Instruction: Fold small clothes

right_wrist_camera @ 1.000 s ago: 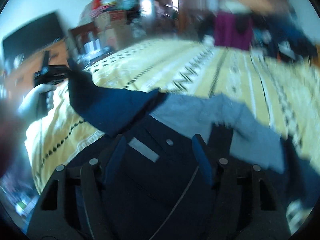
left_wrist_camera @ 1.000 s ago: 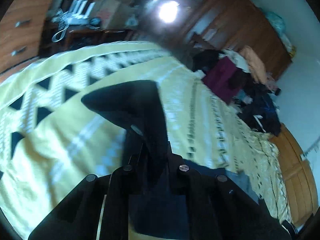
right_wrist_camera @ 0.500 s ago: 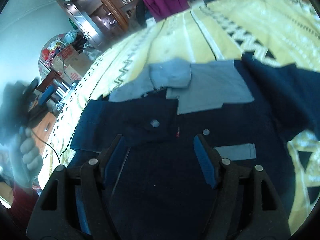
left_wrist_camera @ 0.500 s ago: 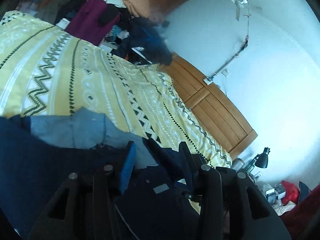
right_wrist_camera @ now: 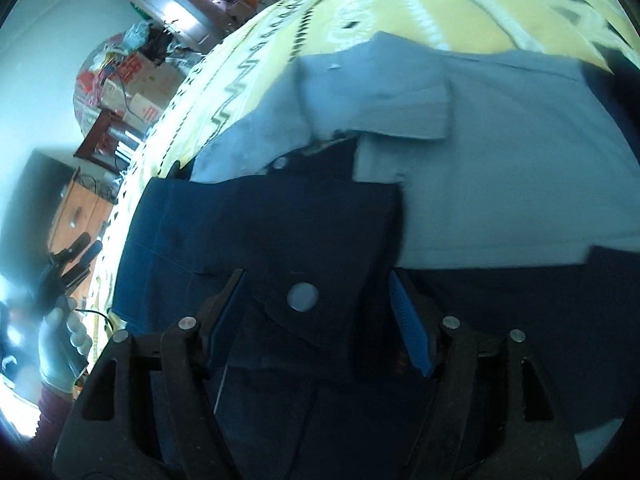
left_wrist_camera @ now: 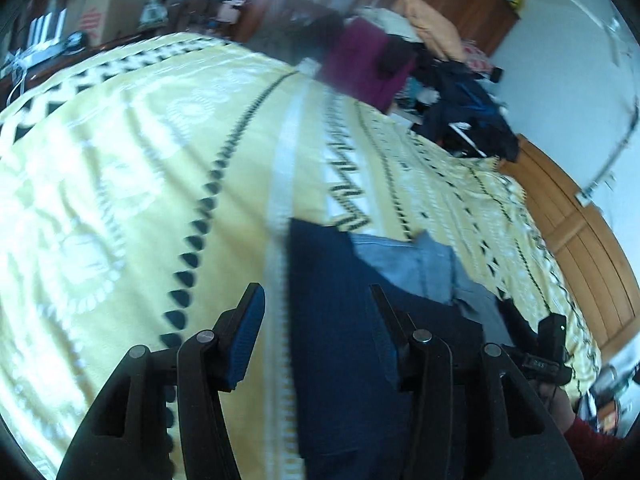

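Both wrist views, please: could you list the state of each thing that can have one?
Left gripper: open, holding nothing.
Right gripper: open, over the shirt.
Navy shirt: flat on the bedspread, one side folded inward.
Grey collar: spread open.
Yellow bedspread: spread flat.

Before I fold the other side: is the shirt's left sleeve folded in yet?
Folded in: the navy sleeve lies flat across the shirt front.

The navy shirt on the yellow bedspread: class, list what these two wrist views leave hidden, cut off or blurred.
- Left wrist view: the navy shirt runs behind the open left gripper and off the bottom edge, so its hem is unseen.
- Right wrist view: the shirt's lower half is hidden by the open right gripper and deep shadow.
- Left wrist view: the clothes pile is blurred; single items are unclear.
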Demonstrator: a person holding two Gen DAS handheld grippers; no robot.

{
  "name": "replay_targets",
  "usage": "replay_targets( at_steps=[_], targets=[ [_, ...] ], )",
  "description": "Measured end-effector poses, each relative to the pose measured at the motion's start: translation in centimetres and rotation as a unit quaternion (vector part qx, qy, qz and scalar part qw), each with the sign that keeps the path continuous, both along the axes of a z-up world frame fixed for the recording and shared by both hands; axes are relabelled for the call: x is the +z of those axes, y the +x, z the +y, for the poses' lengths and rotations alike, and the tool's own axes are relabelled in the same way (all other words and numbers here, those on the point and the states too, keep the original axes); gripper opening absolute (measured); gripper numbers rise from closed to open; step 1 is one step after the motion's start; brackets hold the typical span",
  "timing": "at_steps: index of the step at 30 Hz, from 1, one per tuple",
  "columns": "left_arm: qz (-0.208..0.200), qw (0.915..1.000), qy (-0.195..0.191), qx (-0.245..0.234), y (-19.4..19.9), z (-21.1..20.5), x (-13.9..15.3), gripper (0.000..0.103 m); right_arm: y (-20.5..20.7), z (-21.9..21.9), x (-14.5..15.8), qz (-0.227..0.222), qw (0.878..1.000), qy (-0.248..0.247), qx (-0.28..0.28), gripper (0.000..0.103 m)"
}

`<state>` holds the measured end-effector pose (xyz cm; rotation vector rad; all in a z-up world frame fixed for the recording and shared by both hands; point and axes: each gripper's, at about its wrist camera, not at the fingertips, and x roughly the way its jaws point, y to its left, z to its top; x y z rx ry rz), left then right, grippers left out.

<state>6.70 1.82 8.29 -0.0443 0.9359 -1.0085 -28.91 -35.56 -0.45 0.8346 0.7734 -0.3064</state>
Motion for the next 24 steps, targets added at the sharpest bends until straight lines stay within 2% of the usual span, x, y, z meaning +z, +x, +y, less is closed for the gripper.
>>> replay_targets(
  at_steps=[1, 2, 3, 5, 9, 12, 14, 16, 20, 24],
  targets=[
    [0.004, 1.0000, 0.003, 0.005, 0.5, 0.3, -0.9, 0.053, 0.3, 0.3, 0.1, -0.003, 1.000, 0.003, 0.005, 0.045],
    [0.008, 0.9999, 0.005, 0.008, 1.0, 0.5, -1.6, 0.053, 0.5, 0.2, 0.1, 0.004, 1.000, -0.001, 0.001, 0.019],
    [0.011, 0.9999, 0.007, 0.010, 1.3, 0.6, -2.3, 0.053, 0.5, 0.1, 0.3, 0.003, 1.000, 0.000, 0.000, 0.011],
    [0.014, 0.9998, 0.013, 0.008, 1.4, 0.3, -3.1, 0.053, -0.3, -0.3, 1.3, -0.023, 1.000, 0.003, 0.001, 0.010],
    [0.010, 0.9999, 0.008, 0.001, 1.6, 0.2, -3.6, 0.055, -4.2, -1.7, 6.1, -0.065, 0.996, -0.053, -0.019, 0.009],
    [0.002, 1.0000, 0.001, -0.006, 1.4, -0.3, -3.2, 0.061, -8.1, -4.0, 7.9, -0.057, 0.994, -0.084, -0.044, 0.009],
    [-0.006, 0.9998, 0.007, -0.016, 0.9, -1.1, -3.2, 0.061, -9.9, -5.3, 7.4, -0.029, 0.992, -0.101, -0.063, 0.009],
    [-0.011, 0.9994, 0.014, -0.029, 0.4, -2.3, -3.5, 0.061, -11.2, -6.5, 6.2, -0.015, 0.993, -0.090, -0.071, 0.009],
    [-0.027, 0.9970, 0.030, -0.065, -1.5, -5.3, -3.9, 0.061, -11.4, -6.9, 4.1, 0.005, 0.994, -0.089, -0.064, 0.009],
    [-0.053, 0.9906, 0.059, -0.111, -3.7, -8.9, -4.6, 0.062, -11.5, -7.0, 2.9, 0.012, 0.994, -0.074, -0.074, 0.010]
  ],
)
